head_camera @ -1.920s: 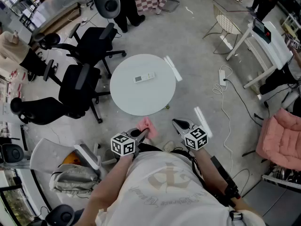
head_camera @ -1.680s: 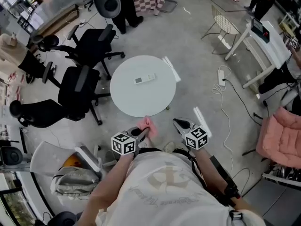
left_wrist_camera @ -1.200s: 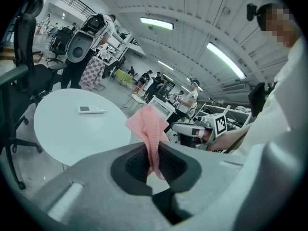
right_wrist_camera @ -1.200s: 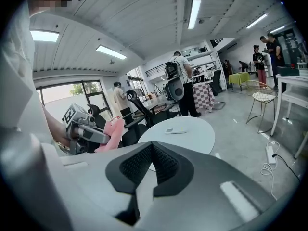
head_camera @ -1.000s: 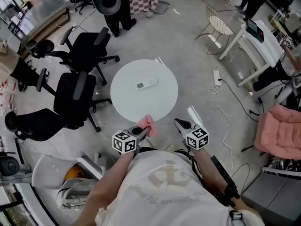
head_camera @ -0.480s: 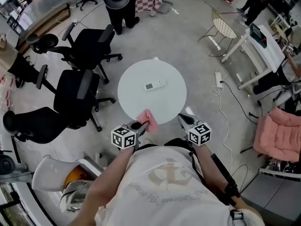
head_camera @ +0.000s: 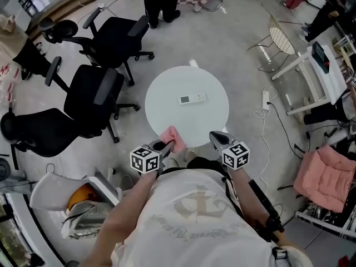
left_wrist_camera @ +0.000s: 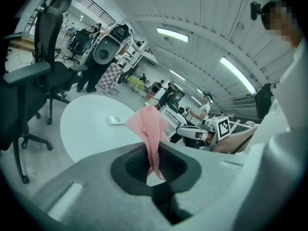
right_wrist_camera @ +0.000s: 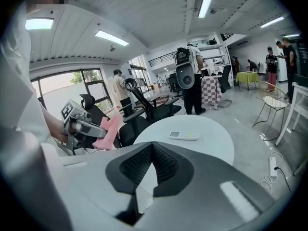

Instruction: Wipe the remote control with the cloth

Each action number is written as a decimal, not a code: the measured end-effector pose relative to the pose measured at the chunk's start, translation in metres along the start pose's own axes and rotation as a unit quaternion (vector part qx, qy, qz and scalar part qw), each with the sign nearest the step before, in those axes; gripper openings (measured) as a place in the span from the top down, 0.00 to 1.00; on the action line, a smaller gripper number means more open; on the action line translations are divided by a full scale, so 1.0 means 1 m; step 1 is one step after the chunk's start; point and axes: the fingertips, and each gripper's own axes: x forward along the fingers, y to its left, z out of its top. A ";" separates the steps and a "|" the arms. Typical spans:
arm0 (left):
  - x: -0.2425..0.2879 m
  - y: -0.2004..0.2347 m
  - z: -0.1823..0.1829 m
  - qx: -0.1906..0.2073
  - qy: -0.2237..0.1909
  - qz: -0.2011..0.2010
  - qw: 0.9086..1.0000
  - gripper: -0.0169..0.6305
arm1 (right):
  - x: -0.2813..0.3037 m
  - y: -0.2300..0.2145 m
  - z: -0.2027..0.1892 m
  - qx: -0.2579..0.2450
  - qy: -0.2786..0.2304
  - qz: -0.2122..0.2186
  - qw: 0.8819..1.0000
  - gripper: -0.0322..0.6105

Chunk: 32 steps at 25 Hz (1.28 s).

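Well, my left gripper [left_wrist_camera: 155,163] is clamped on the pink cloth [left_wrist_camera: 151,129], which is pinched between the jaws and stands up out of them in a loose crumple. My right gripper [right_wrist_camera: 152,163] has its jaws pressed together with nothing between them (just the ribbed pads meeting). Both grippers hover at the near edge of the round white table [head_camera: 161,113], the left at its near-left rim and the right at its near-right rim, apart from each other. The remote control [head_camera: 192,99] lies flat near the middle of the table, a little toward the far edge, well apart from the cloth. Black office chairs [head_camera: 94,93] stand off the table's left edge.
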 end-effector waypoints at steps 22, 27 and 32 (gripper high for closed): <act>0.138 0.044 0.071 -0.034 0.065 0.064 0.995 0.94 | 0.101 -0.155 0.006 -0.088 0.132 0.071 0.985 0.94; 0.151 0.046 0.066 -0.053 0.074 0.074 0.993 0.94 | 0.128 -0.174 -0.008 -0.127 0.163 0.094 0.974 0.94; 0.163 0.064 0.060 -0.065 0.083 0.088 0.991 0.94 | 0.149 -0.189 -0.018 -0.178 0.191 0.098 0.960 0.89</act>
